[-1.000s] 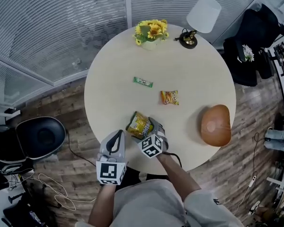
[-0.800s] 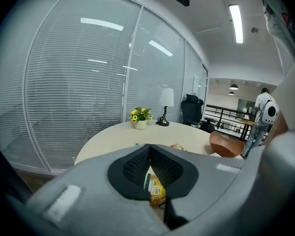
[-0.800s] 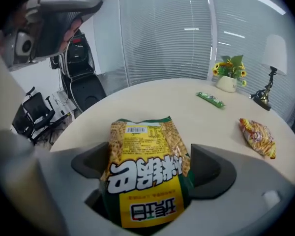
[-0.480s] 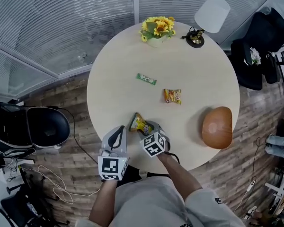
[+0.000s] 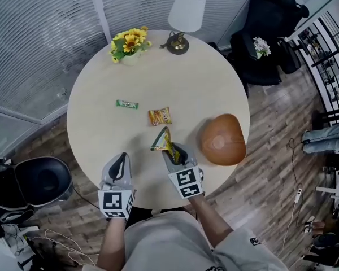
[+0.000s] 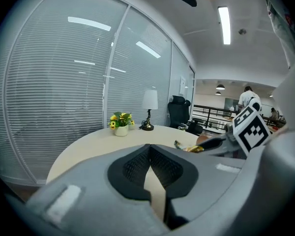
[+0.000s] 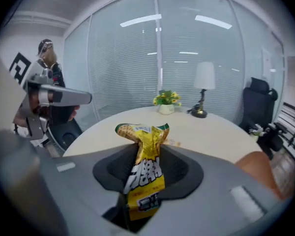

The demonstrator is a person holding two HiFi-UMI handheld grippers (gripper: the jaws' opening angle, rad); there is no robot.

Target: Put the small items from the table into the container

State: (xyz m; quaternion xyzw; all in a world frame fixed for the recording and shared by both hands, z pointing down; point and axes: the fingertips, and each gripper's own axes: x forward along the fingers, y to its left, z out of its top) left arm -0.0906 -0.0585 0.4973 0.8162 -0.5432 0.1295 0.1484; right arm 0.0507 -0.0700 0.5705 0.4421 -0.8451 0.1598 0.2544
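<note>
A yellow snack bag [image 5: 161, 140] is pinched upright between the jaws of my right gripper [image 5: 168, 149], lifted off the round beige table [image 5: 101, 134]; the jaws are closing on it. In the right gripper view the bag [image 7: 145, 166] stands squeezed at its middle. The brown wood-coloured container [image 5: 222, 139] sits just to the right of it. An orange snack packet [image 5: 159, 116] and a green bar [image 5: 127, 104] lie on the table beyond. My left gripper [image 5: 120, 161] hovers over the table's near edge, shut and holding nothing; in its own view the left gripper's [image 6: 148, 154] tips meet.
A pot of yellow flowers [image 5: 129, 43] and a white-shaded lamp [image 5: 183, 18] stand at the table's far edge. A black chair [image 5: 37, 179] is on the floor at the left and another black chair [image 5: 265, 27] behind the table at the right.
My right gripper has closed on the yellow bag and raised it off the table, moving toward the brown container. The left gripper has shifted a little along the table's edge.
</note>
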